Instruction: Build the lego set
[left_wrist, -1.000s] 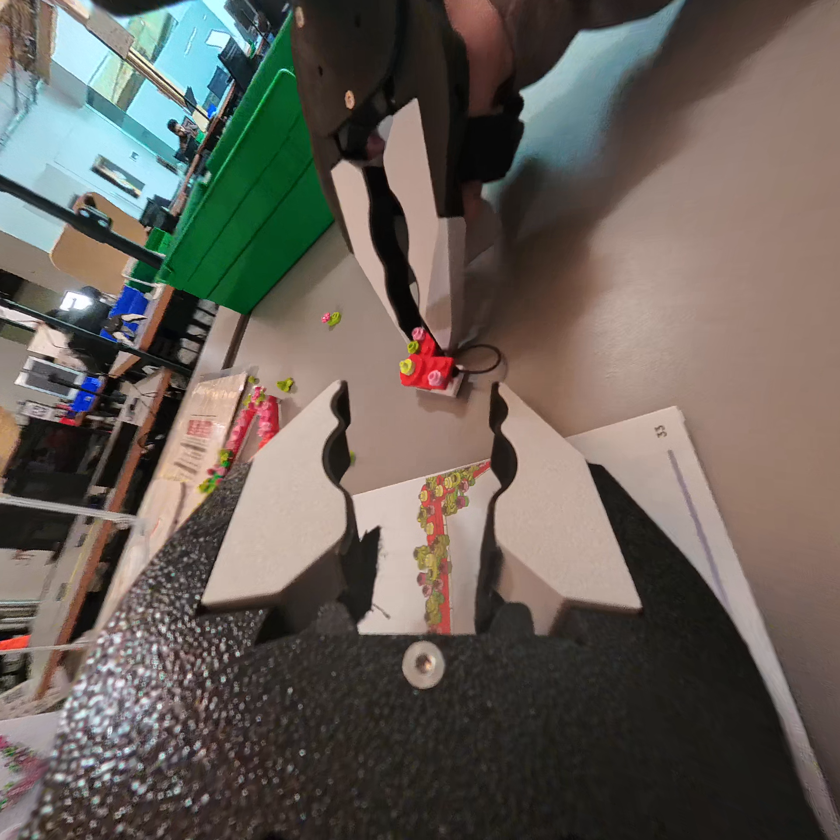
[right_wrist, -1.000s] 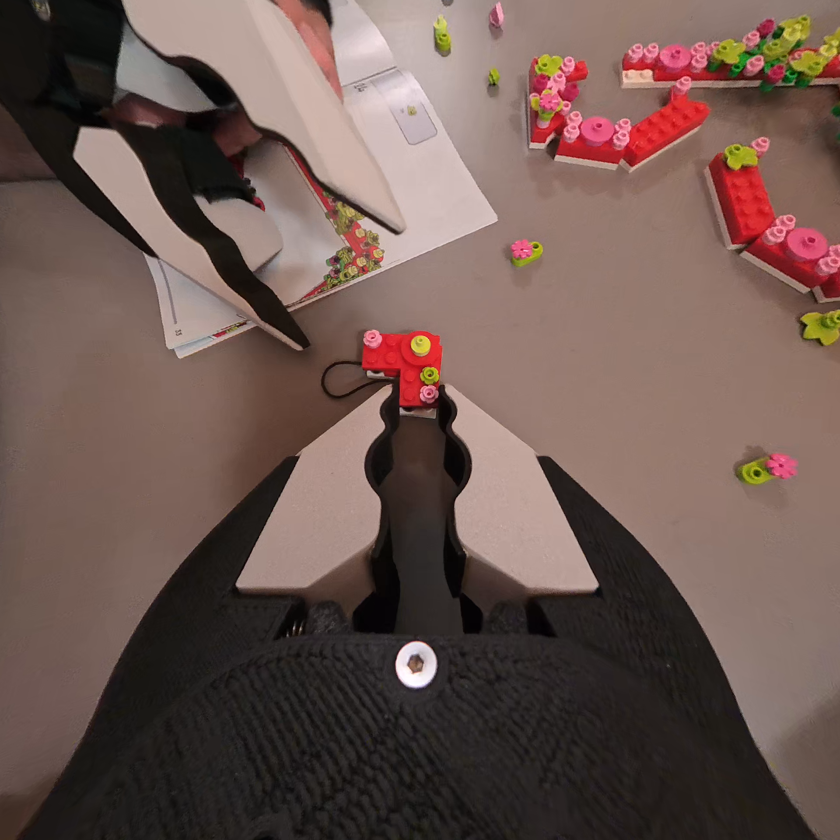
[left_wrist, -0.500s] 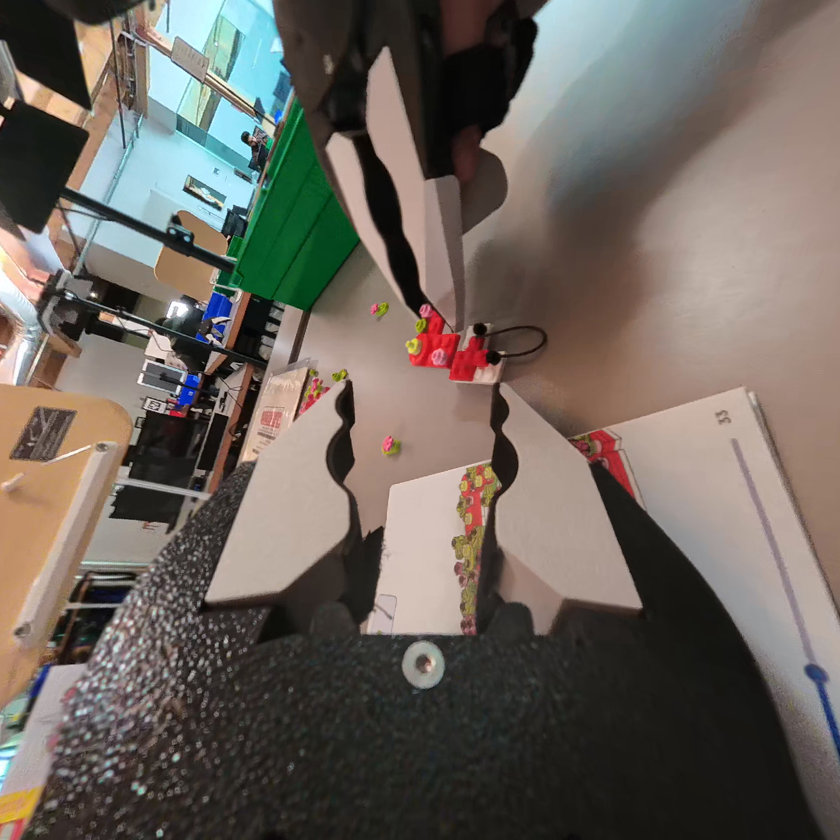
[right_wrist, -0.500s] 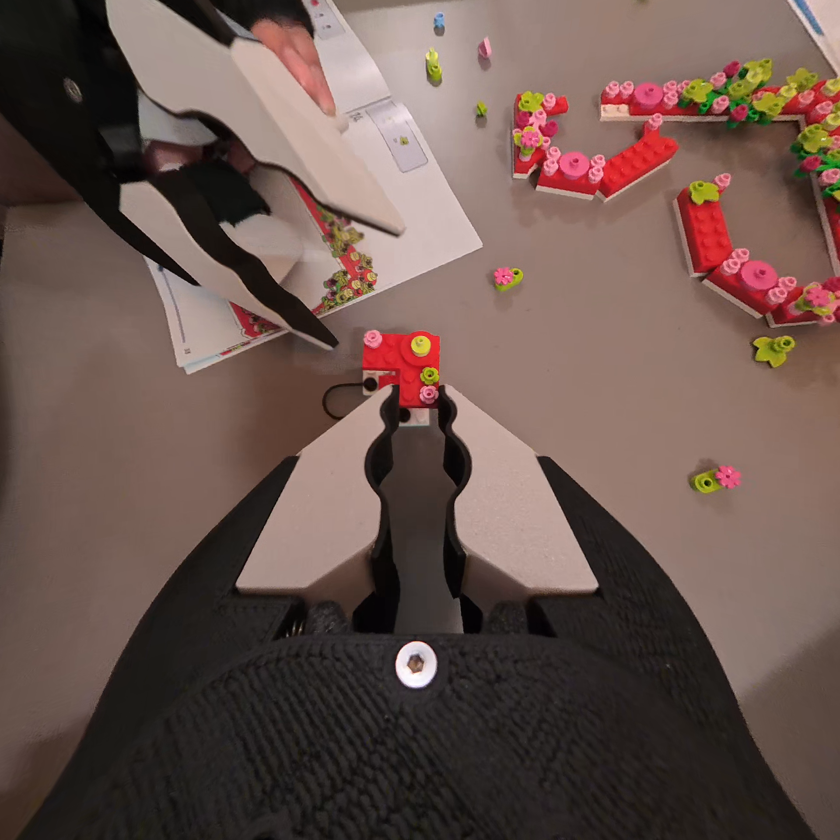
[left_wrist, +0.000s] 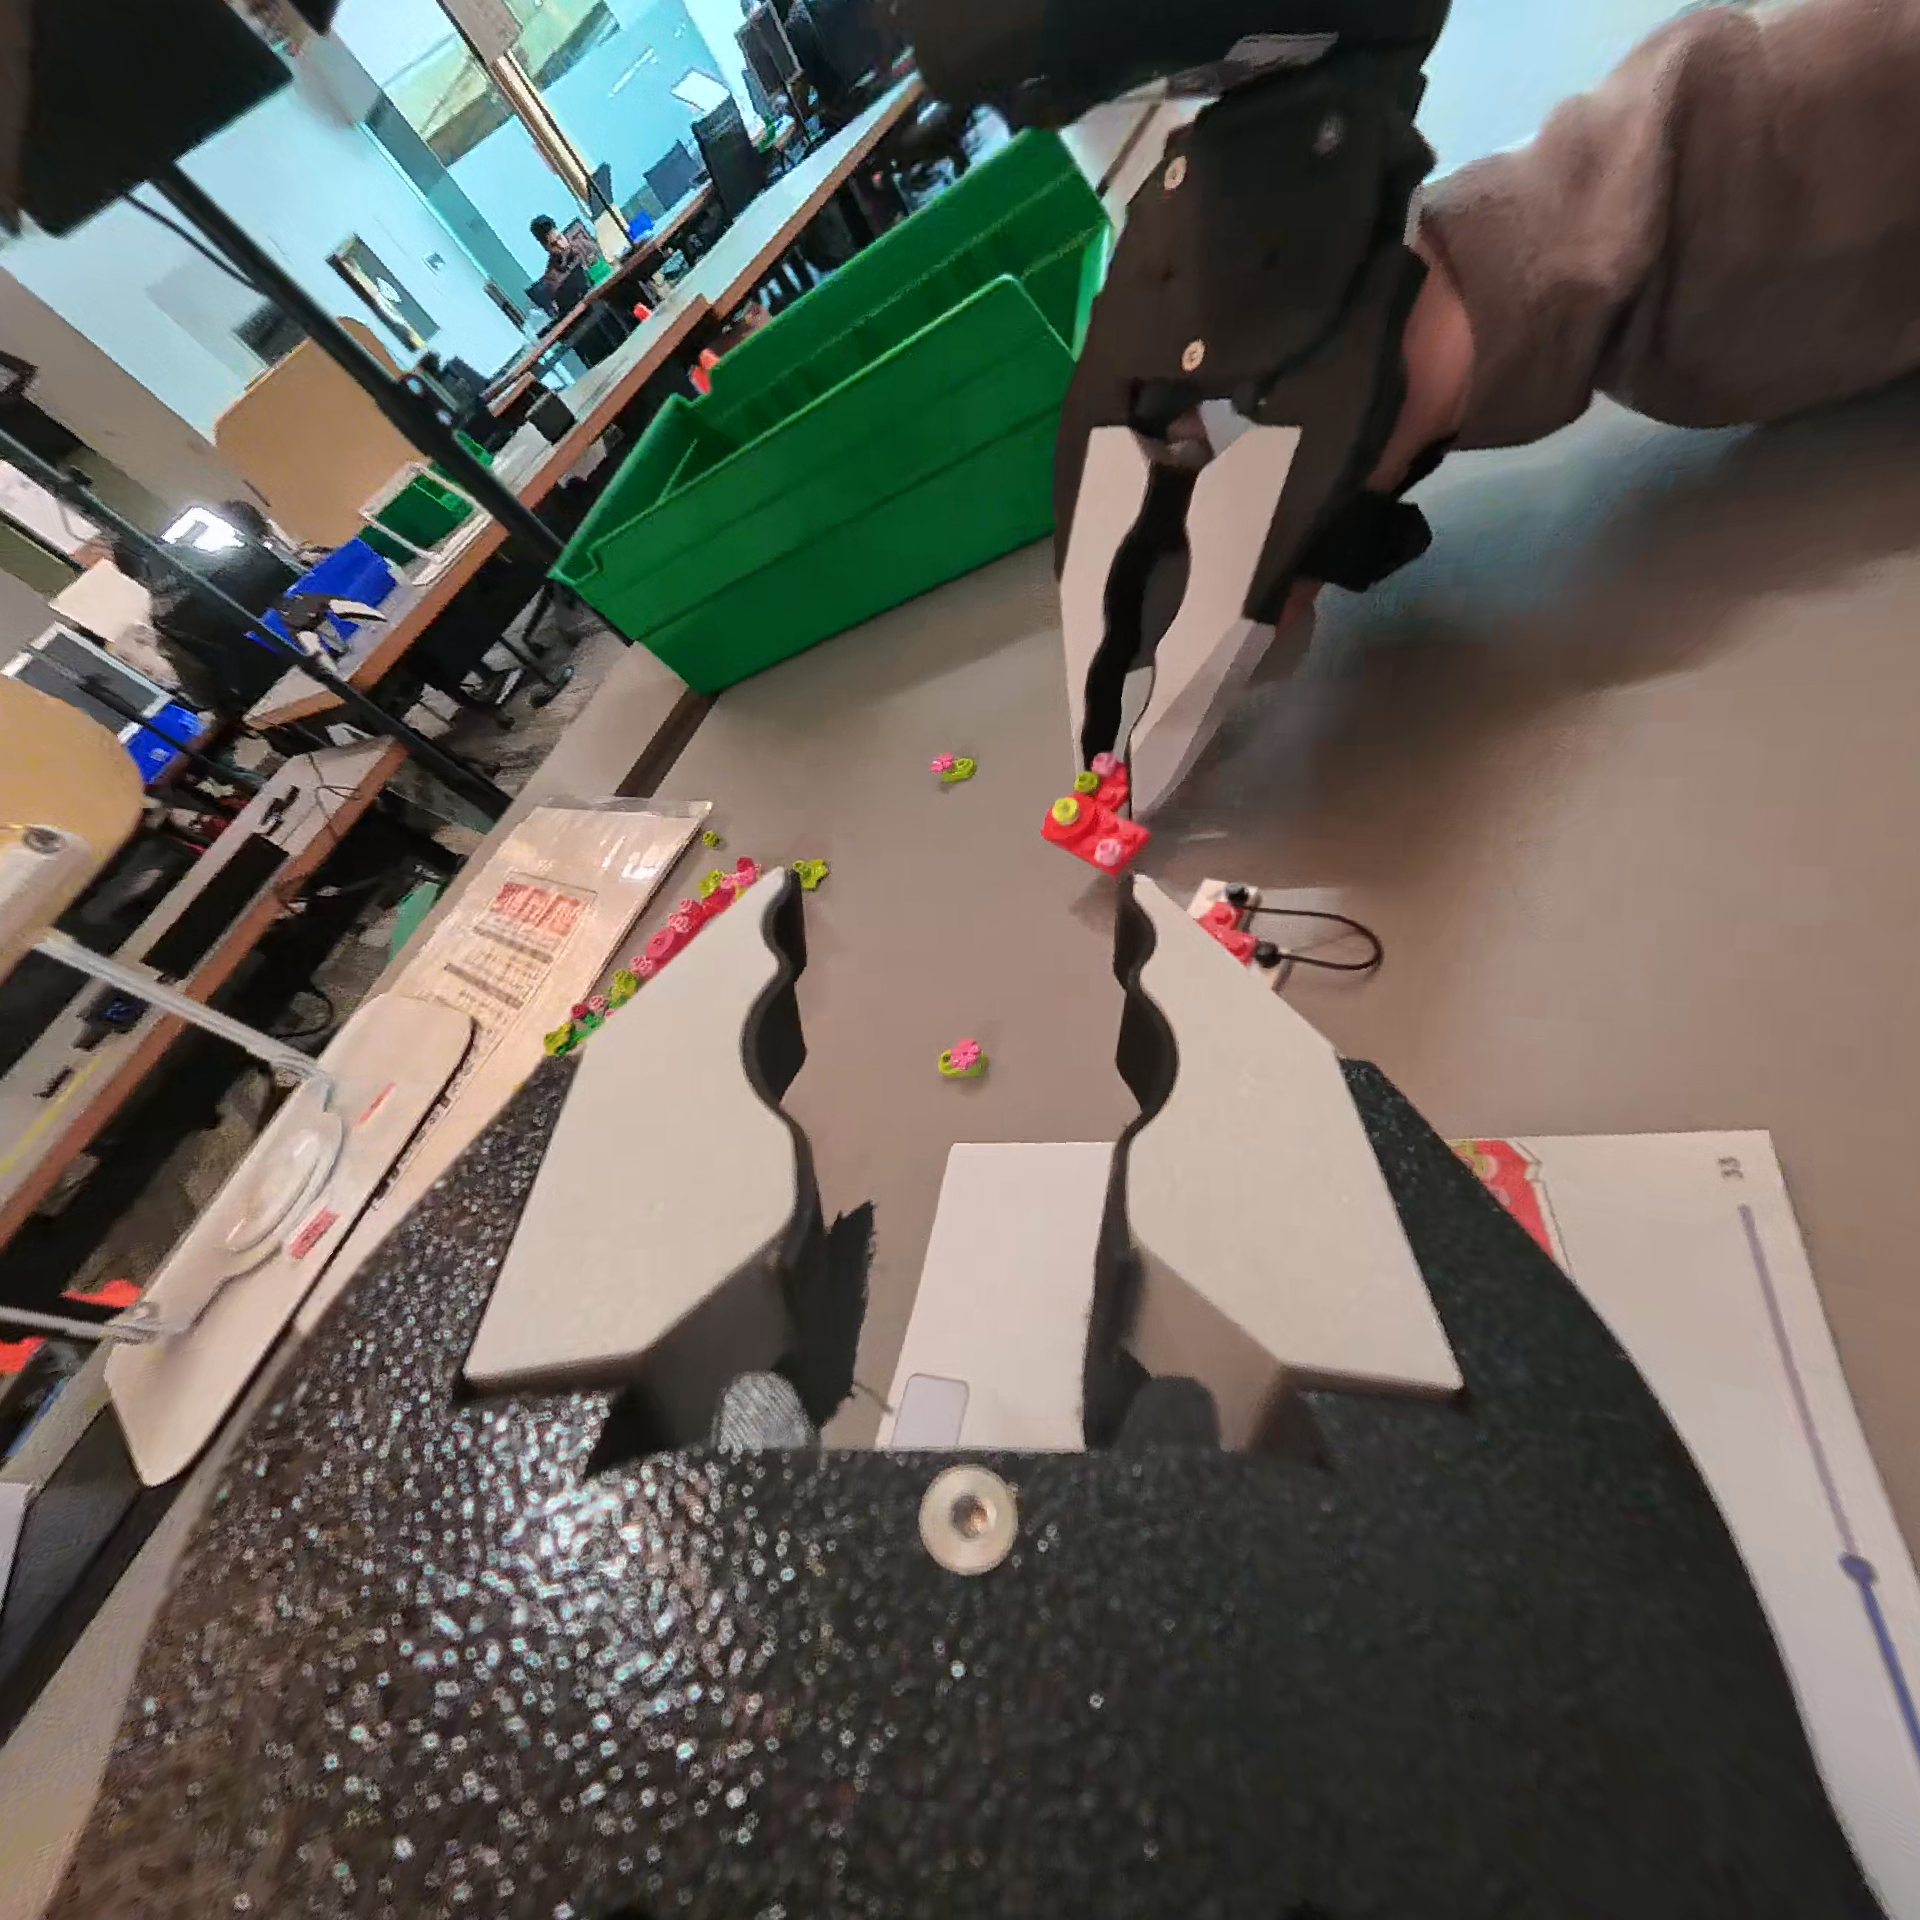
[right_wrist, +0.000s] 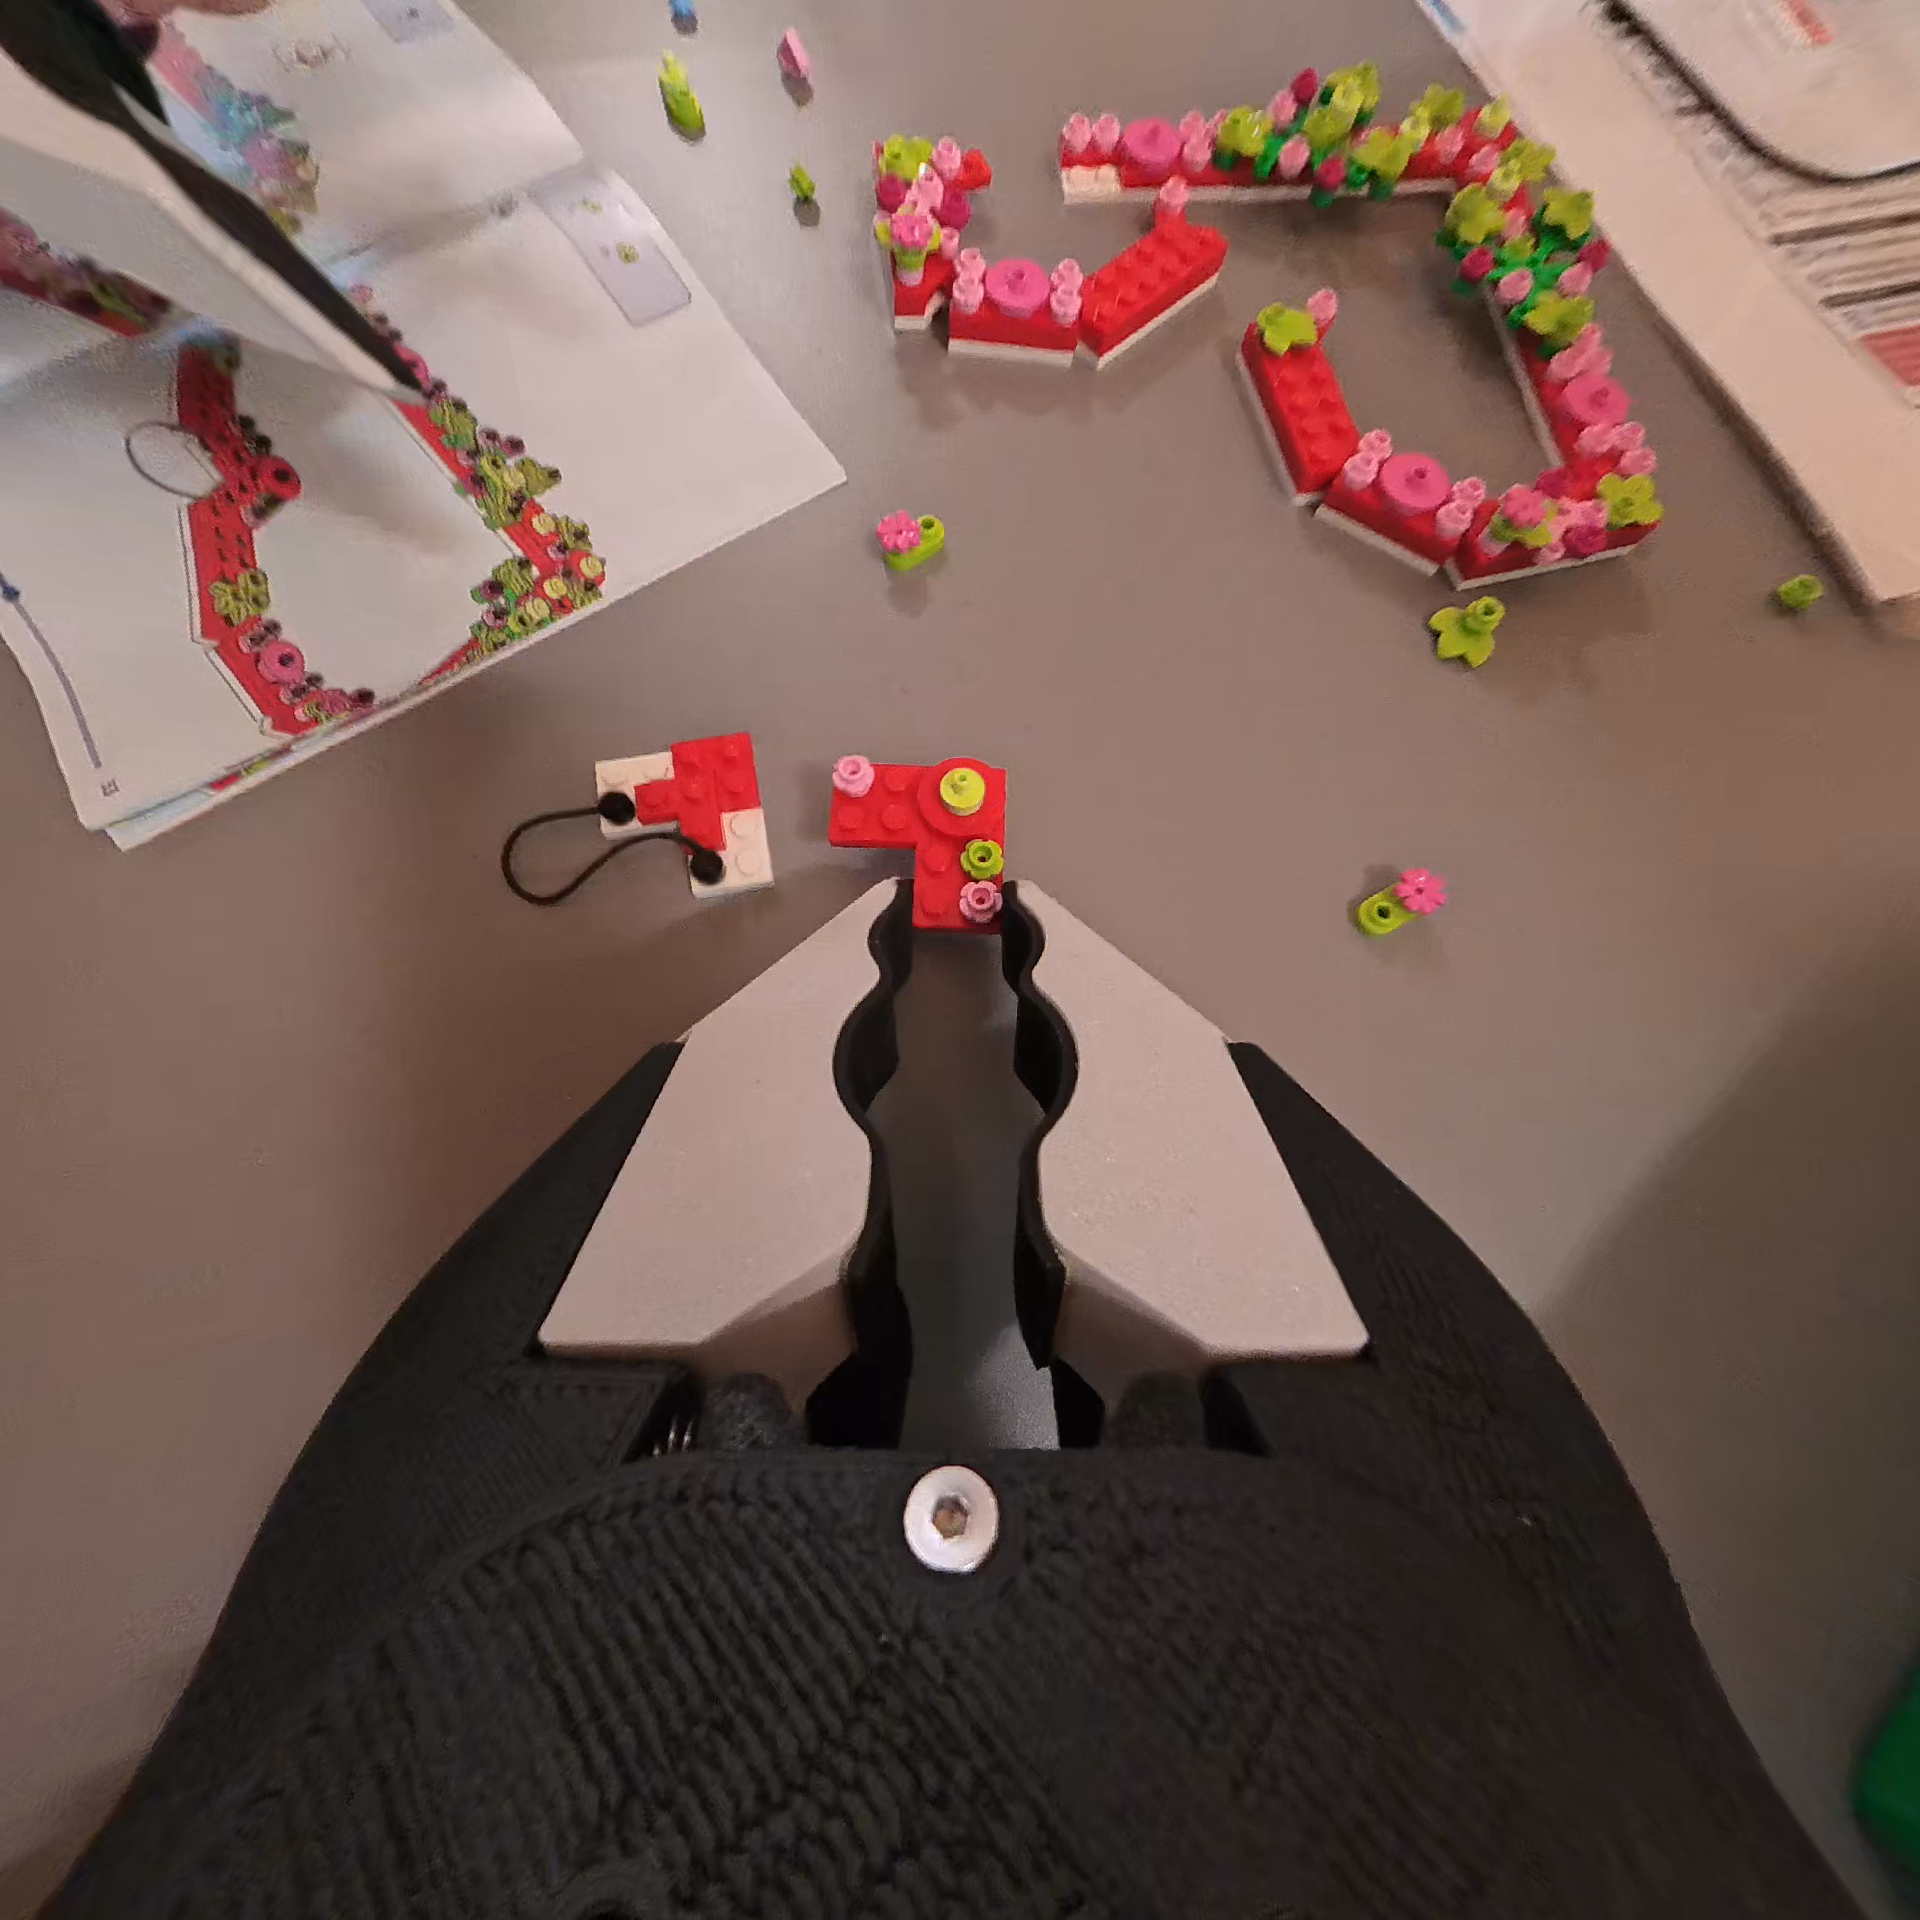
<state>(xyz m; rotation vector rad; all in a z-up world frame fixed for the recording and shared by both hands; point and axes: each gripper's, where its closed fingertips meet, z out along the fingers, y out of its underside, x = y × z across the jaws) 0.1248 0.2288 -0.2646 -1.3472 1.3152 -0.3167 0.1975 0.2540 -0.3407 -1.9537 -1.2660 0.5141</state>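
My right gripper (right_wrist: 958, 894) is shut on one arm of a red L-shaped lego piece (right_wrist: 904, 816) with pink and lime flowers, held just above the grey table. A white-and-red base piece with a black cord loop (right_wrist: 691, 816) lies apart to its left. In the left wrist view the right gripper (left_wrist: 1117, 764) comes down from above with the L-piece (left_wrist: 1096, 831), and the base piece (left_wrist: 1236, 925) lies by my right finger. My left gripper (left_wrist: 961, 888) is open and empty over the instruction booklet (left_wrist: 1662, 1247).
Red flower-covered frame sections (right_wrist: 1039, 301) (right_wrist: 1538, 488) lie at the far right of the table. Loose flower pieces (right_wrist: 912, 535) (right_wrist: 1403, 902) and a lime leaf (right_wrist: 1465, 629) are scattered around. Green bins (left_wrist: 862, 499) stand at the table's far end. Packaging (left_wrist: 540, 914) lies along the left edge. The gap from one gripper's tips to the other's is roughly 12 cm. The lime leaf (right_wrist: 1465, 629) is about 12 cm from my right fingertips and 20 cm from my left.
The red L-piece has come off the white-and-red base, which now lies apart on the table. My right gripper carried it right. My left gripper has pulled back from the pieces.
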